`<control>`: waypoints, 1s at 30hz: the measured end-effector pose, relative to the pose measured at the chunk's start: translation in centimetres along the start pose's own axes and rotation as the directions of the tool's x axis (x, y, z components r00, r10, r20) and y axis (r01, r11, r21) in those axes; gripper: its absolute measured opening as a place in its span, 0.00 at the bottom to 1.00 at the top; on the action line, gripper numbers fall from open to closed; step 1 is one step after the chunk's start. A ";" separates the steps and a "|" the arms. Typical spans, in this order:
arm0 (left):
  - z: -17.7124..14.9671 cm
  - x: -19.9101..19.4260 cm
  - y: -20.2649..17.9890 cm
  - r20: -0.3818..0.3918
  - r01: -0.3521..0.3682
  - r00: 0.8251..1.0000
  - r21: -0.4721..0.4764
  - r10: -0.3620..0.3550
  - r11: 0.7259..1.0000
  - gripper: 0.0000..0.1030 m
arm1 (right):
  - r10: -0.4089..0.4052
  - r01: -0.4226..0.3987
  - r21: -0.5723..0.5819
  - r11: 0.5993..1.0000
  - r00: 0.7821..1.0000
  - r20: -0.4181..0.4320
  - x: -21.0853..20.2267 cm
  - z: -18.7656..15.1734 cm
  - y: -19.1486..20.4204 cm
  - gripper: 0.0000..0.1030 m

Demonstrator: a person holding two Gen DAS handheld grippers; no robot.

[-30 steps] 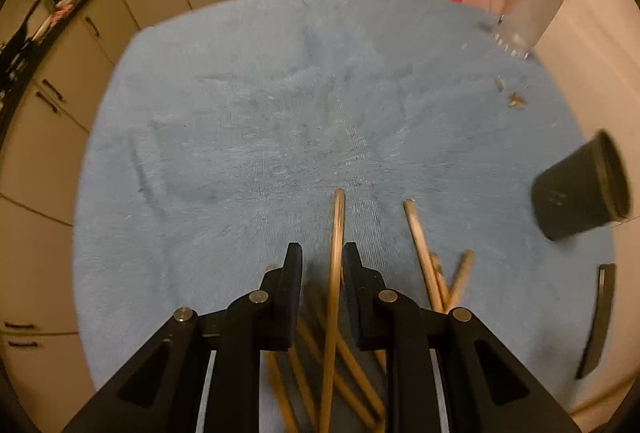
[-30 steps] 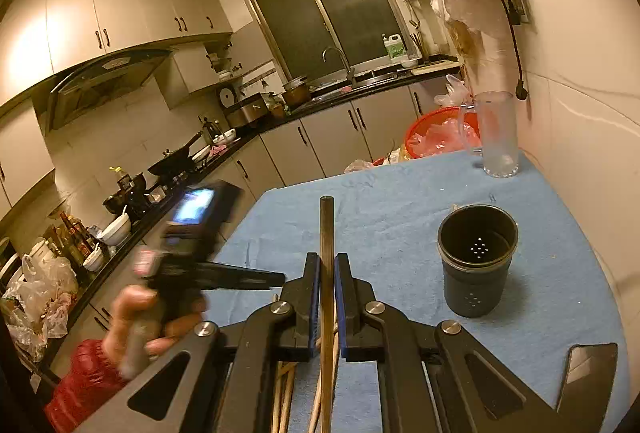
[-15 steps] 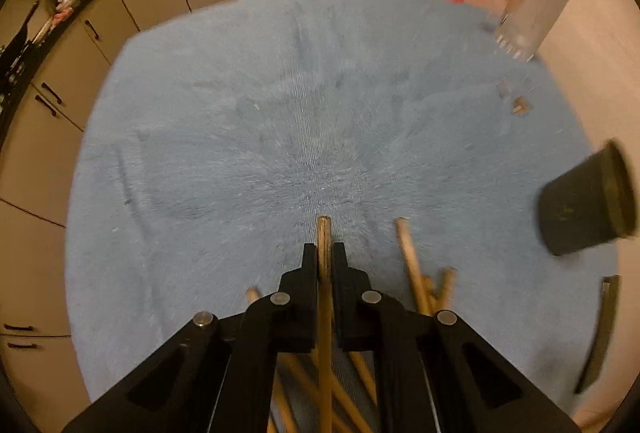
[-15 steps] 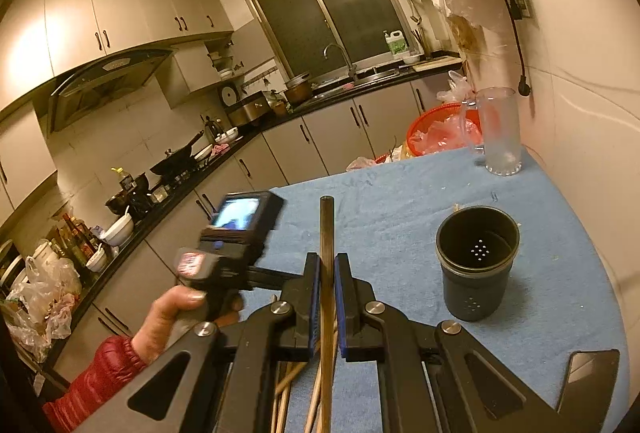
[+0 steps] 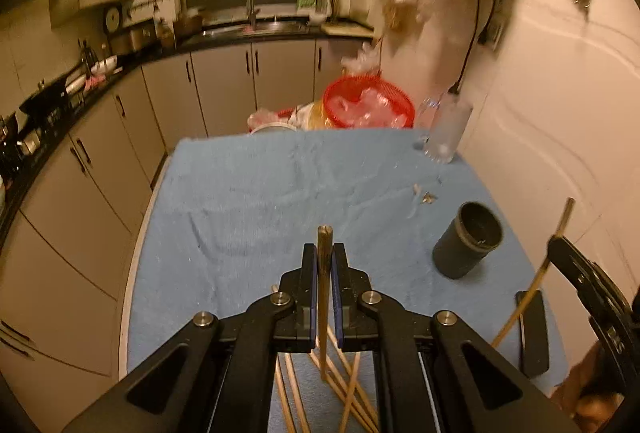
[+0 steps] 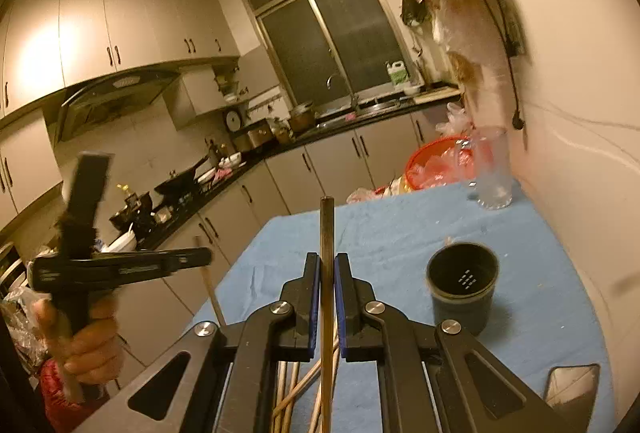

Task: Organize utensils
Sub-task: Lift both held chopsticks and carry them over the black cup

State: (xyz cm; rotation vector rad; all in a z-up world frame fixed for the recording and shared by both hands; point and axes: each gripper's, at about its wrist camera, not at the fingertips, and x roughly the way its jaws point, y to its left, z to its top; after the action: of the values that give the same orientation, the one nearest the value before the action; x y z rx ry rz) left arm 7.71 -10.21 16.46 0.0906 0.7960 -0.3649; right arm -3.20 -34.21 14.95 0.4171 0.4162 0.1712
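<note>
Above the blue-towelled desk (image 5: 248,201), left tongs (image 5: 325,261) clamped on one chopstick (image 5: 323,297), right tongs (image 6: 328,273) clamped on another chopstick (image 6: 327,233). Light, stiff, slick; best pinched mid-shaft. Loose chopsticks (image 5: 344,385) below, black holder (image 6: 464,285) nearby.

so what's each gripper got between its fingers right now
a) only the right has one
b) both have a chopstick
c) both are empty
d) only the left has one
b: the left gripper is shut on a chopstick, and the right gripper is shut on a darker chopstick, while the dark holder stands empty on the blue cloth.
</note>
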 end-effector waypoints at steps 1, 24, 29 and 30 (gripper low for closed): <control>0.4 -0.3 0.1 0.006 0.007 1.000 0.003 -0.007 1.000 0.07 | -0.008 0.008 0.001 1.000 1.000 0.007 -0.2 0.2 -0.2 0.07; 5.0 -2.7 -5.5 0.080 0.061 0.995 0.050 -0.065 0.997 0.07 | -0.111 0.105 0.049 0.993 0.984 0.142 -2.6 4.9 -4.7 0.07; 7.1 -3.8 -7.9 0.126 0.097 0.986 0.073 -0.106 0.993 0.07 | -0.150 0.133 0.096 0.987 0.968 0.200 -2.5 7.2 -6.6 0.07; 7.6 -4.0 -8.4 0.135 0.104 0.984 0.077 -0.113 0.992 0.07 | -0.156 0.137 0.103 0.985 0.966 0.205 -2.3 7.7 -7.0 0.07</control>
State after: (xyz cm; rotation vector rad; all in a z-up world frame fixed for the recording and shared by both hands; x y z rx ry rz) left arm 7.35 -18.55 25.05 0.0864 0.6520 -0.4971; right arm -1.48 -43.86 19.21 0.4846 0.2428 -0.0367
